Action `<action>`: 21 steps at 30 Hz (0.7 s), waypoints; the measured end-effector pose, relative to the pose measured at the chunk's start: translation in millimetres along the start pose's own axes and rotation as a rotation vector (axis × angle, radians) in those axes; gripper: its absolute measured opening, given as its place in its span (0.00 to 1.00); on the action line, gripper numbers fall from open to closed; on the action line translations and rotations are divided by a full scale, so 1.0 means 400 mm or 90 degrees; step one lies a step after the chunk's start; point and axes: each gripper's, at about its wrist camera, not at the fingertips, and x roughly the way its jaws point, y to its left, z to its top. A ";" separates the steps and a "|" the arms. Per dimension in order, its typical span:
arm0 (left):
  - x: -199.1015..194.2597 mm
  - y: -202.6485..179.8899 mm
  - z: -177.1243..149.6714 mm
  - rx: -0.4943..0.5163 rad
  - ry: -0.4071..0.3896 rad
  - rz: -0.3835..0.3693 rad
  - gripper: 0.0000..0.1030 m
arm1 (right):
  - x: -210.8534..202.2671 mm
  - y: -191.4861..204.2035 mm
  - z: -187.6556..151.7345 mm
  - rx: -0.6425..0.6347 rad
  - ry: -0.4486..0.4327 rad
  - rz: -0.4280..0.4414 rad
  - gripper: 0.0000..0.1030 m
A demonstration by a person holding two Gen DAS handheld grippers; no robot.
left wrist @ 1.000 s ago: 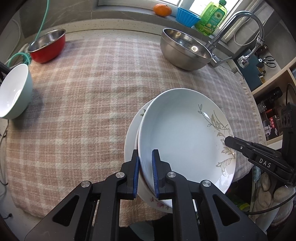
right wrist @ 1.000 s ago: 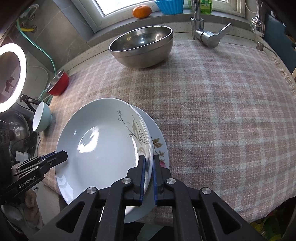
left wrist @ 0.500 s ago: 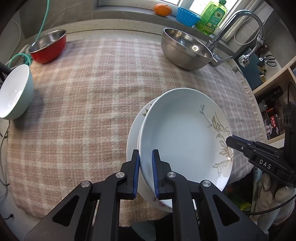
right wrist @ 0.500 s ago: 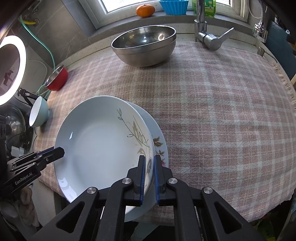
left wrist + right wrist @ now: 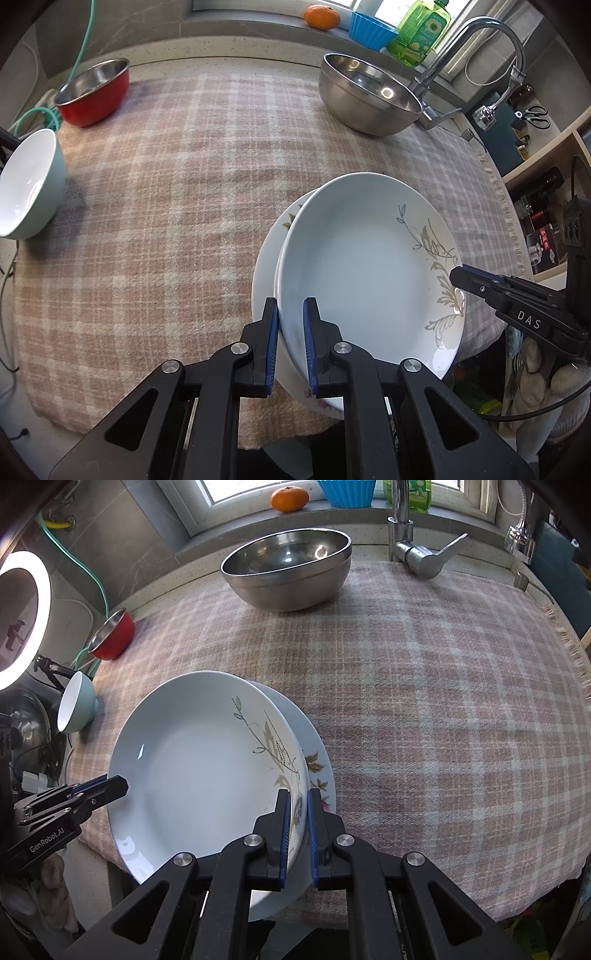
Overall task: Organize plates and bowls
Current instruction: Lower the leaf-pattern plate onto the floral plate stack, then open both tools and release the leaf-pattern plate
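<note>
A deep white plate with a grey leaf pattern is held between both grippers, tilted above a flat flowered plate on the plaid cloth. My left gripper is shut on its left rim. My right gripper is shut on its right rim. A large steel bowl stands at the back. A red bowl and a pale green bowl sit at the left edge.
The plaid cloth covers the counter. A tap rises at the back right. On the sill are an orange, a blue cup and a green bottle. A ring light stands at left.
The patterned plate has shifted slightly in both views, still gripped on both rims. Both grippers stay about where they were.
</note>
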 end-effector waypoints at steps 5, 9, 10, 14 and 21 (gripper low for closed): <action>-0.019 0.001 0.006 0.004 -0.015 0.001 0.11 | -0.002 0.003 0.000 -0.002 -0.001 -0.001 0.09; -0.033 0.005 0.018 0.002 -0.025 0.001 0.11 | -0.006 0.000 0.001 0.002 -0.001 0.002 0.09; -0.035 0.006 0.021 0.002 -0.027 0.001 0.11 | -0.008 0.000 0.001 0.001 -0.001 0.003 0.09; -0.045 0.002 0.031 0.011 -0.038 0.014 0.11 | -0.019 0.001 0.004 0.001 -0.010 -0.002 0.09; -0.067 -0.012 0.053 0.029 -0.059 0.019 0.11 | -0.041 0.001 0.025 0.000 -0.036 -0.021 0.09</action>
